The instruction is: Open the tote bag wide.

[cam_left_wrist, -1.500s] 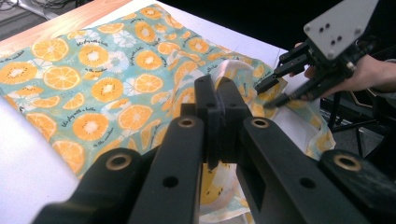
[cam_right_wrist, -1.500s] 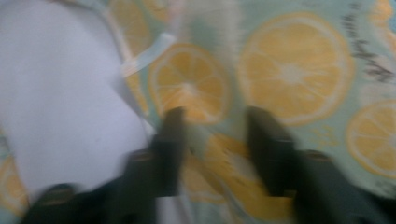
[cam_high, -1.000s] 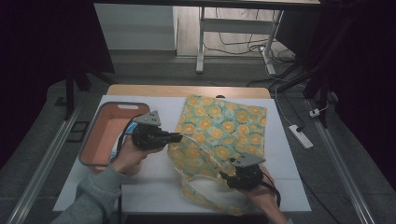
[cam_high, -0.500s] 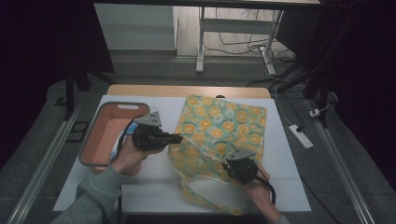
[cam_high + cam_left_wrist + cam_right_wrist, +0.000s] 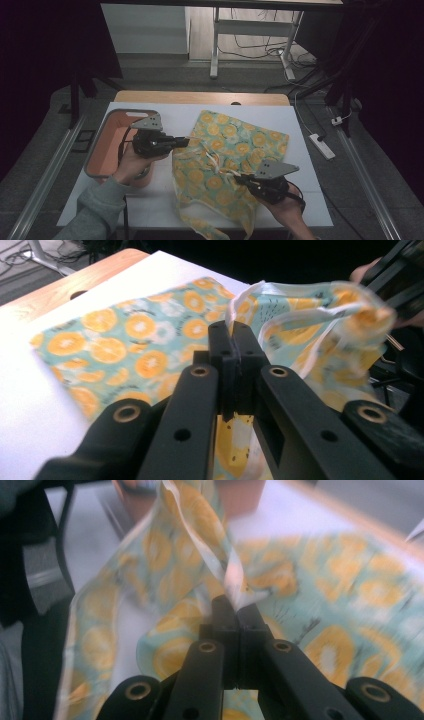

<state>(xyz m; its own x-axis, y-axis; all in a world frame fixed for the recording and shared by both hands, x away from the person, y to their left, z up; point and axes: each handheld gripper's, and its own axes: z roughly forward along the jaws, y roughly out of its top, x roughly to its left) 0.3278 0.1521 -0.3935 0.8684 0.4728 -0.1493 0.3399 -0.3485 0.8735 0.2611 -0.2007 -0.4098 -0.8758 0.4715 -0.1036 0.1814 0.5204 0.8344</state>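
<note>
the orange-print cloth (image 5: pixel 235 150) lies on the white table (image 5: pixel 305 125), its far part spread flat and its near part rumpled and lifted between the two hands. the left tongs (image 5: pixel 186 142) are clenched on the cloth's left edge; in the left gripper view the black jaws stand pressed together with a pale hem (image 5: pixel 235 310) of the fabric pinched at their tips, just right of the salmon-coloured tray (image 5: pixel 102 150). the right tongs (image 5: pixel 240 178) have just been closing and now grip a white-edged fold of the cloth near its middle; in the right gripper view the fold (image 5: pixel 232 580) rises from the shut jaws as a twisted strip. a loose corner of the cloth trails toward the near edge of the table. a white power strip (image 5: pixel 321 146) lies on the floor to the right.
</note>
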